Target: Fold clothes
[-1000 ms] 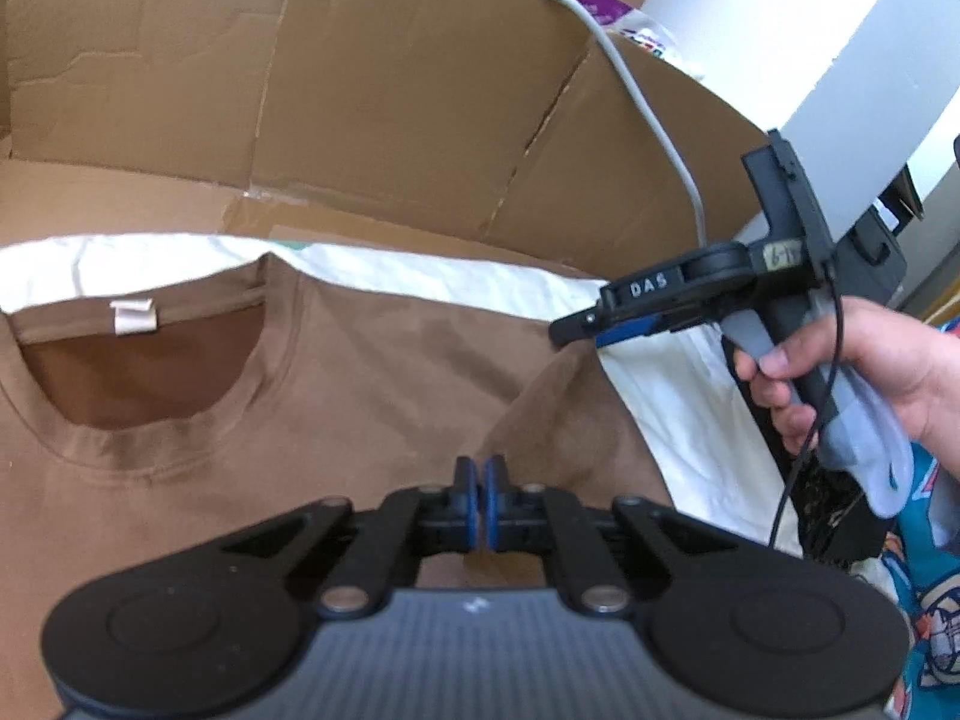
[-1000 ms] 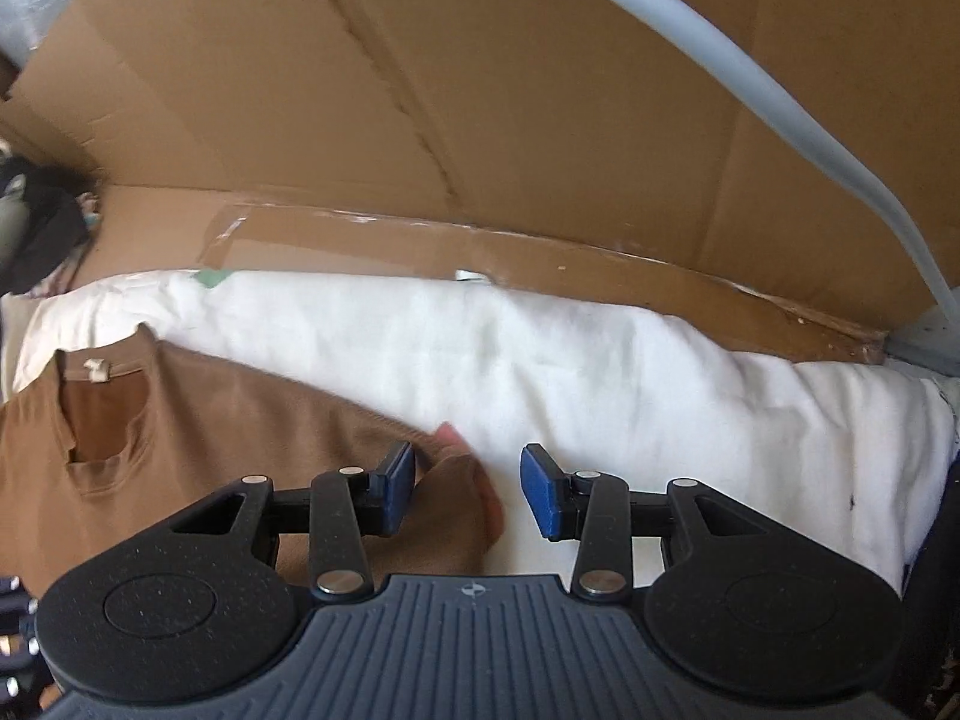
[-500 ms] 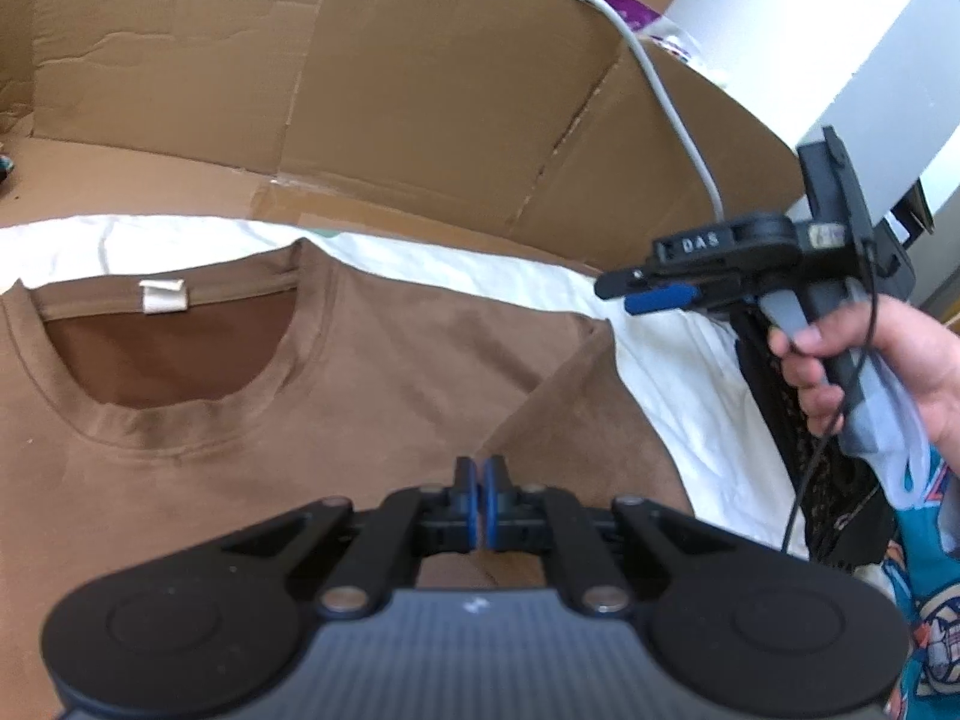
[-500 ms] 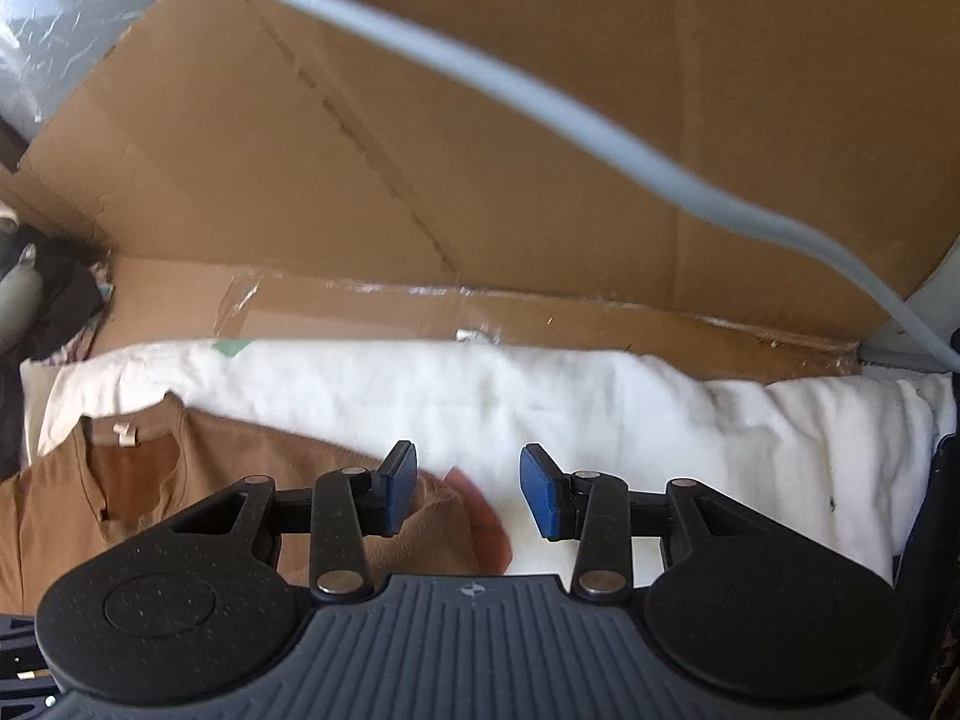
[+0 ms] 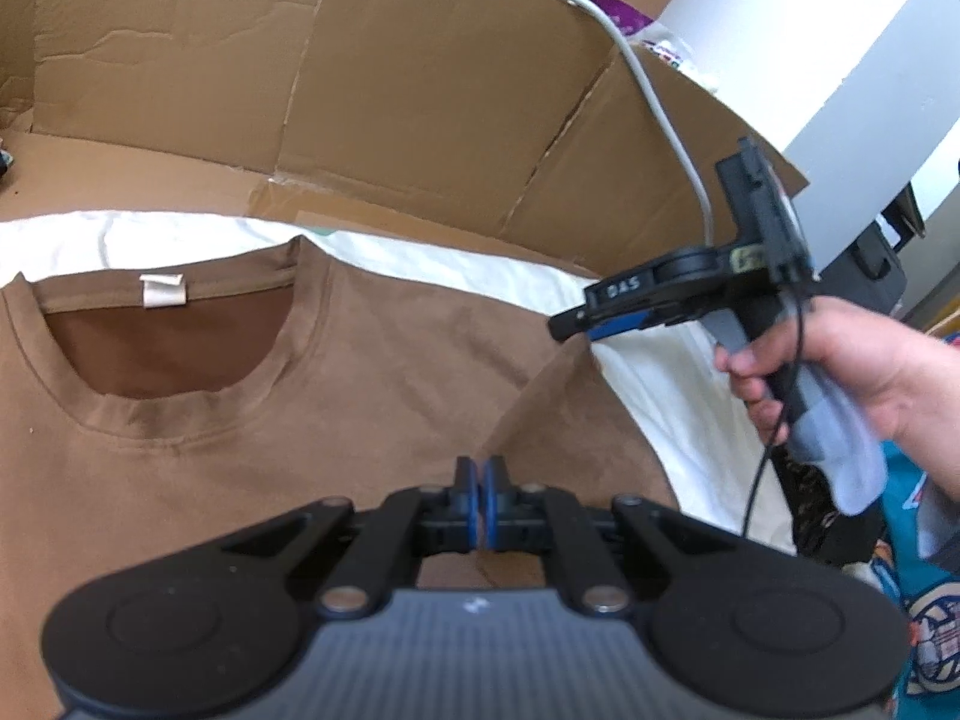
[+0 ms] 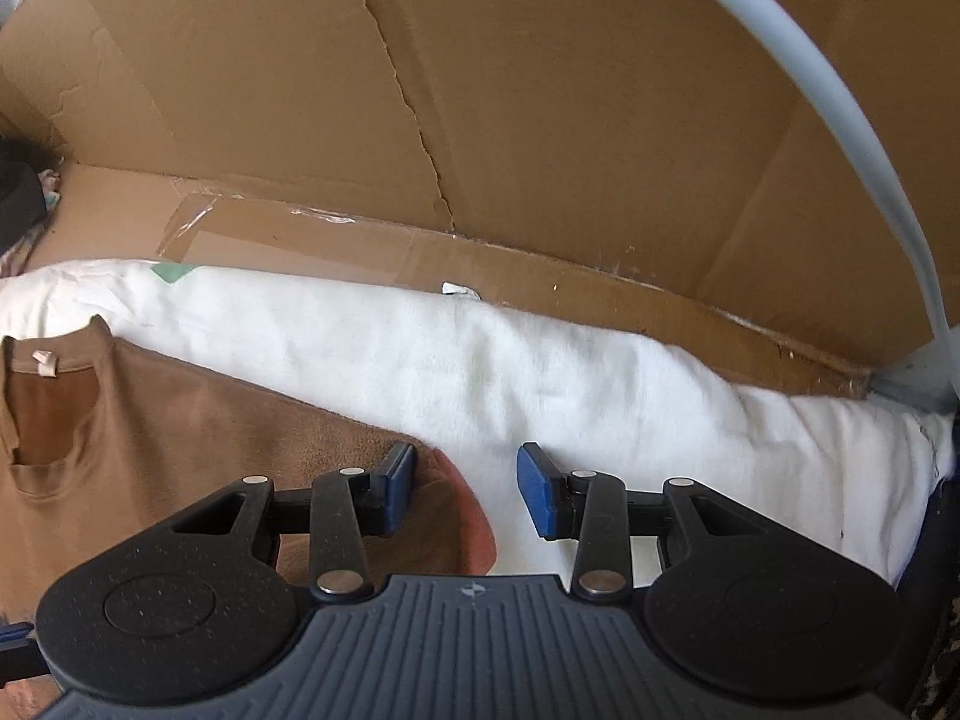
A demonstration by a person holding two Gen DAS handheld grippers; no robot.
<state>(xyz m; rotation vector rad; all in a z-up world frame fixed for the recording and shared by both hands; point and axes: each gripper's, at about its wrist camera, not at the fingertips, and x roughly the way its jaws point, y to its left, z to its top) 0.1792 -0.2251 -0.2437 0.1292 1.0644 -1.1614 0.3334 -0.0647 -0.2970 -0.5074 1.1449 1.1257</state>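
Note:
A brown T-shirt (image 5: 360, 396) lies flat on a white cloth (image 5: 480, 276), neck opening and white label (image 5: 162, 291) toward the back. Its right sleeve (image 5: 570, 438) is folded in over the body. My left gripper (image 5: 480, 504) hovers over the shirt's chest, shut, with no fabric showing between its blue pads. A hand (image 5: 870, 372) holds my right gripper (image 5: 567, 327) at the shoulder corner of the fold. In the right wrist view, my right gripper (image 6: 465, 492) is open; the sleeve's edge (image 6: 456, 498) lies under the gap by the left pad, the white cloth (image 6: 540, 372) beyond.
Tall cardboard walls (image 5: 420, 90) stand right behind the cloth, with a cardboard ledge (image 6: 300, 228) at their foot. A grey cable (image 6: 840, 120) arcs overhead at the right. Dark bags (image 5: 876, 258) and patterned teal fabric (image 5: 924, 600) sit off the cloth's right edge.
My right gripper lifted up and to the right, then came back to the shoulder corner of the folded sleeve. The left gripper stayed shut over the shirt.

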